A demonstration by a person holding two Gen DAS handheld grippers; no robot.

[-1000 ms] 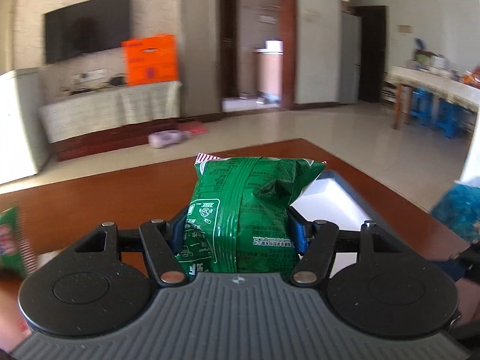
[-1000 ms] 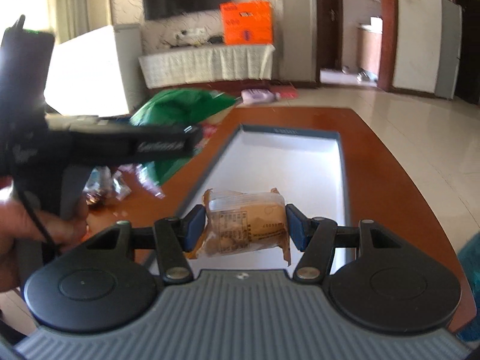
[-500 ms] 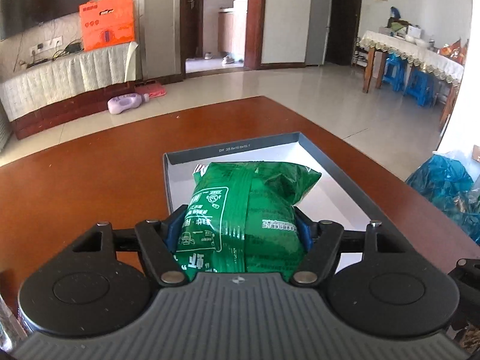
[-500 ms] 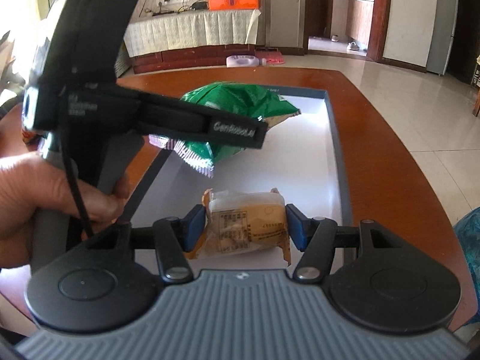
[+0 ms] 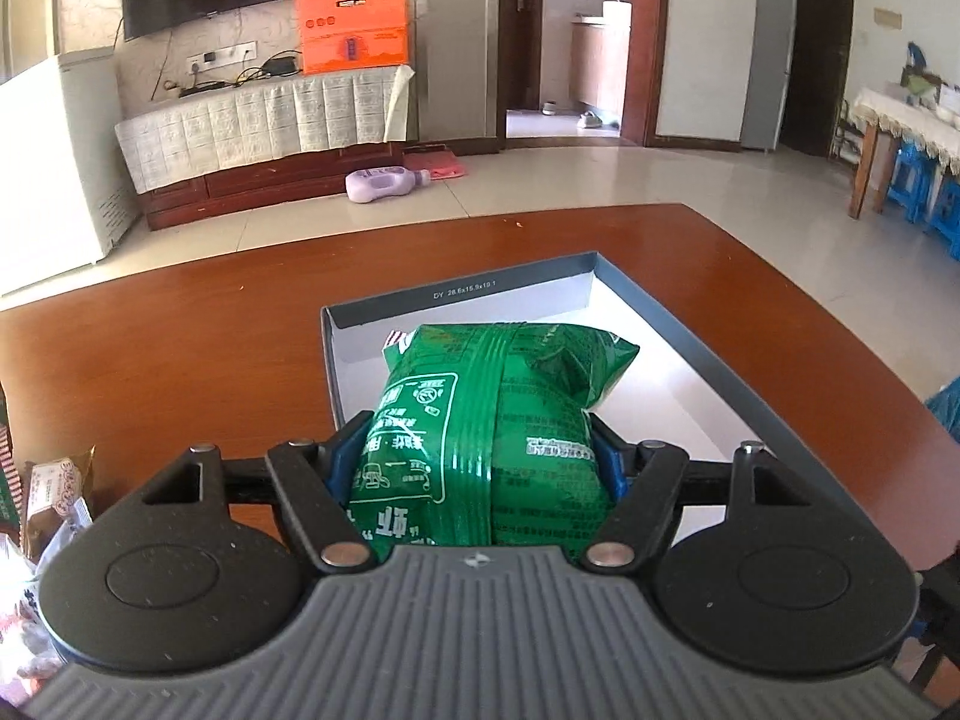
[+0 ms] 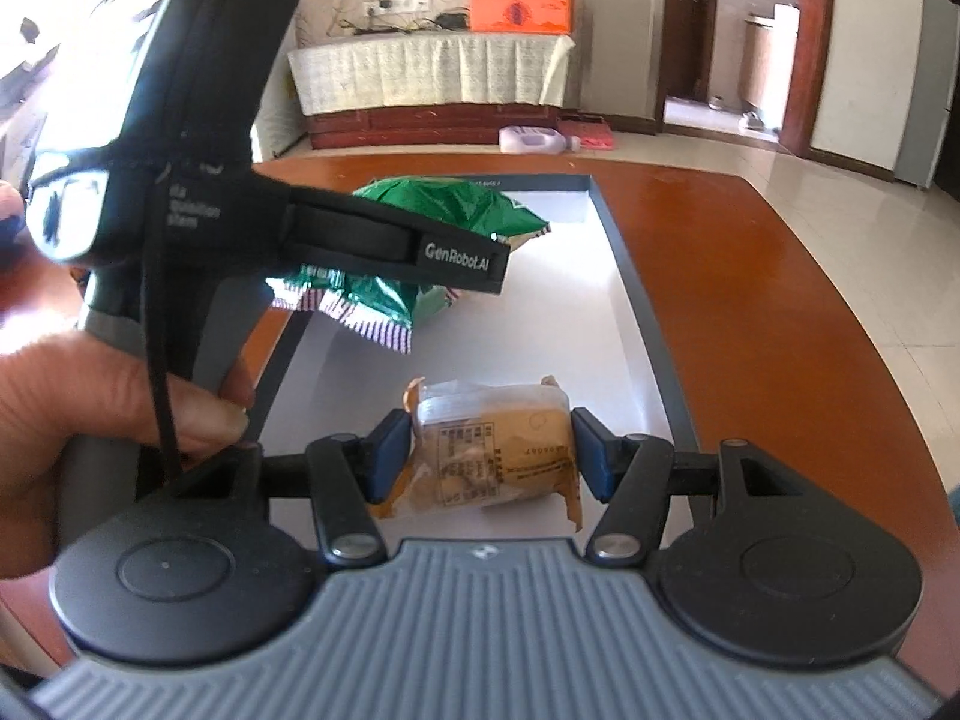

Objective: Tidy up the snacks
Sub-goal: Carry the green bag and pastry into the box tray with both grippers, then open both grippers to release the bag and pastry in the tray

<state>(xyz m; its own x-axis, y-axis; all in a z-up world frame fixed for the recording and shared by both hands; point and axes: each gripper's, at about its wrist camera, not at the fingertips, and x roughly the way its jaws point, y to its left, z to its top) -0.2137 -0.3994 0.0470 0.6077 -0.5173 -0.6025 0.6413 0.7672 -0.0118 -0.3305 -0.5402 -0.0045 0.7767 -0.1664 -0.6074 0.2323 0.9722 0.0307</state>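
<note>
Green foil fills the left tool (image 5: 480, 456): the green snack bag (image 5: 492, 420) is clamped between its blue pads, jaws closed in on the bag's sides. A second ago this bag hung over bare tabletop to the left of the box; now it sits over the box's white interior, toward the far left corner, and looks lower than half a second ago. In the right wrist view the bag (image 6: 420, 252) appears to hang just above the box floor, though contact cannot be told.

The right tool (image 6: 492, 450) has stayed put, jaws closed on a small tan wrapped snack (image 6: 498, 456), held over the near end of the dark-rimmed box (image 6: 636, 300). The wooden tabletop (image 5: 180, 348) still carries loose packets (image 5: 54, 492) at the near left.

Judging by this, both snacks are at their drop zone; release is likely next, green bag far, tan snack near, leaving the loose packets to collect.
</note>
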